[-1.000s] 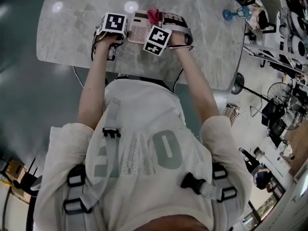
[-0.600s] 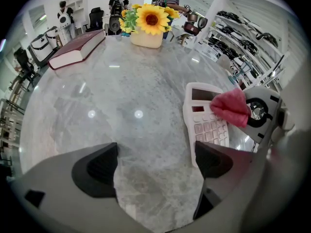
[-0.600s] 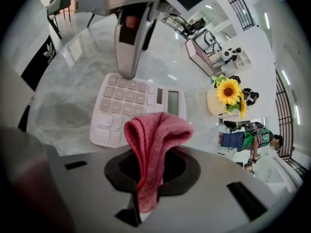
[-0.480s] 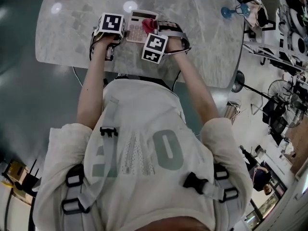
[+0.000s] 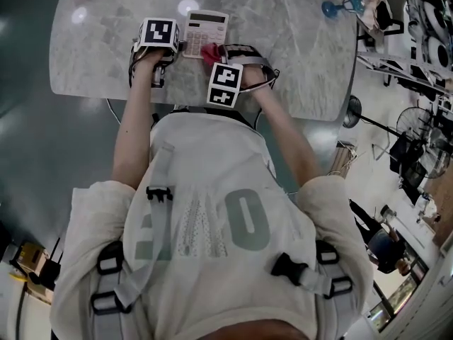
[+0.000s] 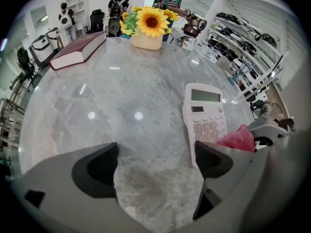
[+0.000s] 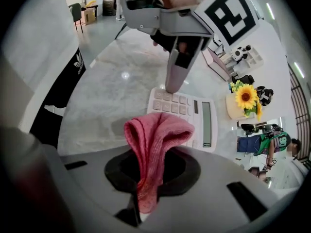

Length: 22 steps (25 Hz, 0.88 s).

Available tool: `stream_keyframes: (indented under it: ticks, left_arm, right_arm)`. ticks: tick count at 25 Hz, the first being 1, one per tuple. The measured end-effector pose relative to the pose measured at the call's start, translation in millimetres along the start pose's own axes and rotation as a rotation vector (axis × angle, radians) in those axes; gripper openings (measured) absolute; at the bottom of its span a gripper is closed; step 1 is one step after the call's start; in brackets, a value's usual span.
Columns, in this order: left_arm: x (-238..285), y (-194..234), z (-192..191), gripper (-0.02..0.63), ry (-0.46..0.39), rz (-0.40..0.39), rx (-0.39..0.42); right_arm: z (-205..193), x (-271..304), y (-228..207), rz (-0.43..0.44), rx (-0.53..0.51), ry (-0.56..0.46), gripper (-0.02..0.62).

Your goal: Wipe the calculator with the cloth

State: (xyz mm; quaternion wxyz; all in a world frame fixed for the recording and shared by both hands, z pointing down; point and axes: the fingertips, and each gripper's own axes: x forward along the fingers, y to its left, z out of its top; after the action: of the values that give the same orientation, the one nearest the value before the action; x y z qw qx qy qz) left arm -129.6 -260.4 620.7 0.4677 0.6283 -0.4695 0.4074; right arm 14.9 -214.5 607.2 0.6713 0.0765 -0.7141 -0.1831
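Note:
A white calculator (image 5: 206, 25) lies flat on the marble table (image 5: 297, 55), its display at the far end. My right gripper (image 7: 148, 178) is shut on a folded pink cloth (image 7: 151, 139), which hangs over the calculator's (image 7: 187, 111) key end. In the head view the cloth (image 5: 211, 50) sits at the calculator's near edge. My left gripper (image 6: 154, 164) is open and low over the table just left of the calculator (image 6: 206, 115), nothing between its jaws. In the right gripper view one of its fingers (image 7: 174, 69) stands against the calculator's edge.
A dark red book (image 6: 77, 50) and a sunflower pot (image 6: 148, 28) stand at the table's far end. A small blue object (image 5: 333, 8) sits near the right edge. The near table edge (image 5: 191, 101) runs just in front of the person's body. Shelves and people are beyond.
The right gripper has drawn the cloth back along the calculator, from the display end to the key end, toward the person. The left gripper has stayed beside the calculator.

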Motion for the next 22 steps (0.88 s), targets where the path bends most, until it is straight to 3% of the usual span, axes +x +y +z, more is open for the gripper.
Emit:
stream_keyframes:
  ticks: [5,14,18,22]
  left_arm:
    - [1,-2,-1,0.488,-0.018,-0.002,0.005]
    - [2,-4,0,0.488,-0.048,-0.005,0.011]
    - [0,-5,-1,0.488,-0.056,-0.004,0.009]
    - [0,-7,0,0.488,-0.057,-0.004,0.012]
  right_arm:
    - [2,-4,22,0.050,0.006,-0.016,0.055]
    - [1,-5,25,0.067,0.010,-0.011,0.055]
    - [3,-2,40,0.132,0.001,-0.019,0.055]
    - [2,-1,43,0.085,-0.012,-0.033,0.055]
